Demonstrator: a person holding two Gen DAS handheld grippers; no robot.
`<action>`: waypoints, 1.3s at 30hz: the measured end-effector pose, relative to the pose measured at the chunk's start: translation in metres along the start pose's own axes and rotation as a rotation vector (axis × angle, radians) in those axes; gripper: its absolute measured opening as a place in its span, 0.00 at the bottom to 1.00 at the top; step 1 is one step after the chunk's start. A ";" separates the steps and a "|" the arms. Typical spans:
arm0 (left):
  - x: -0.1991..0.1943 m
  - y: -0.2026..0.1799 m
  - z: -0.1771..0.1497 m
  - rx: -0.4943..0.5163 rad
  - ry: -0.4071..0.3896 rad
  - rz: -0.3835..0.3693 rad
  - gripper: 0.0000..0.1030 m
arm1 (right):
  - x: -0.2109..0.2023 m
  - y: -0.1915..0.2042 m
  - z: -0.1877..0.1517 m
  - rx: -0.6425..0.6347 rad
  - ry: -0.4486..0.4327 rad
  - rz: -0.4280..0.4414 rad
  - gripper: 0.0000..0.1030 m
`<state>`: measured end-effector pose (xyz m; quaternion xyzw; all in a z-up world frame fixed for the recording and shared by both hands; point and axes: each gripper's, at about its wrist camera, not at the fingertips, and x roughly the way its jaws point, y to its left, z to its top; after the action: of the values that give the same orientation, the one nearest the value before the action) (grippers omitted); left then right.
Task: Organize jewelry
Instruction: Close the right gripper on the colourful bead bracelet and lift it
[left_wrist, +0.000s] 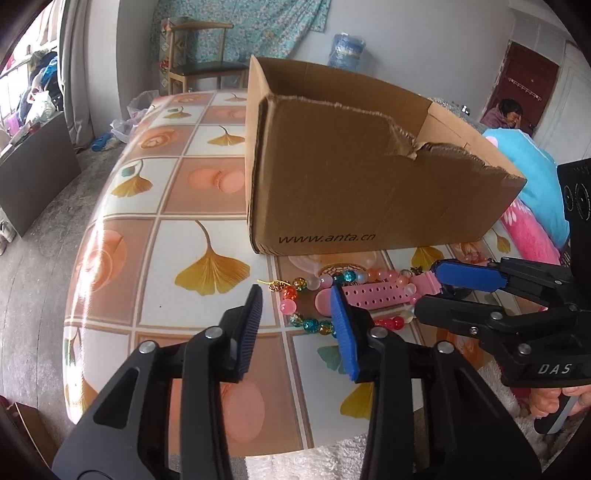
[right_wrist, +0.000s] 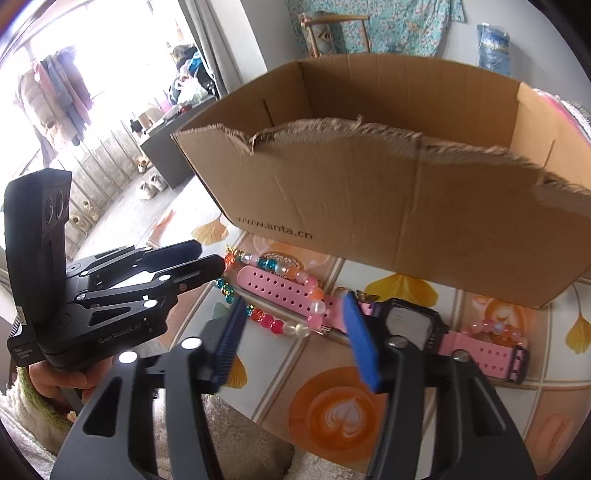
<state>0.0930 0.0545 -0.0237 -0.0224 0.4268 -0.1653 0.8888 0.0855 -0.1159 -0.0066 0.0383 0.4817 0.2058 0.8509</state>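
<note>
1. Left wrist view: the left gripper (left_wrist: 295, 295) hangs over the tiled worktop (left_wrist: 122, 236), jaws apart and empty; a bead bracelet (left_wrist: 314, 284) and pink watch (left_wrist: 373, 293) lie before a torn cardboard box (left_wrist: 369, 192); the right gripper (left_wrist: 436, 288) reaches in.
2. Right wrist view: the right gripper (right_wrist: 295, 317), jaws apart, holds nothing; watch (right_wrist: 410, 325) and bracelet (right_wrist: 280, 325) rest beneath.
</note>
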 end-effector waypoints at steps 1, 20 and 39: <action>0.002 0.000 0.000 0.003 0.009 -0.002 0.25 | 0.001 0.001 0.001 -0.002 0.004 -0.003 0.43; 0.014 -0.001 -0.002 0.045 0.055 0.010 0.18 | 0.022 0.016 0.015 -0.062 0.052 -0.185 0.20; 0.000 -0.012 -0.002 0.103 -0.027 0.102 0.09 | 0.017 0.025 0.017 -0.125 0.002 -0.165 0.10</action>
<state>0.0881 0.0436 -0.0230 0.0430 0.4061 -0.1413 0.9018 0.0992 -0.0841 -0.0048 -0.0550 0.4703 0.1646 0.8653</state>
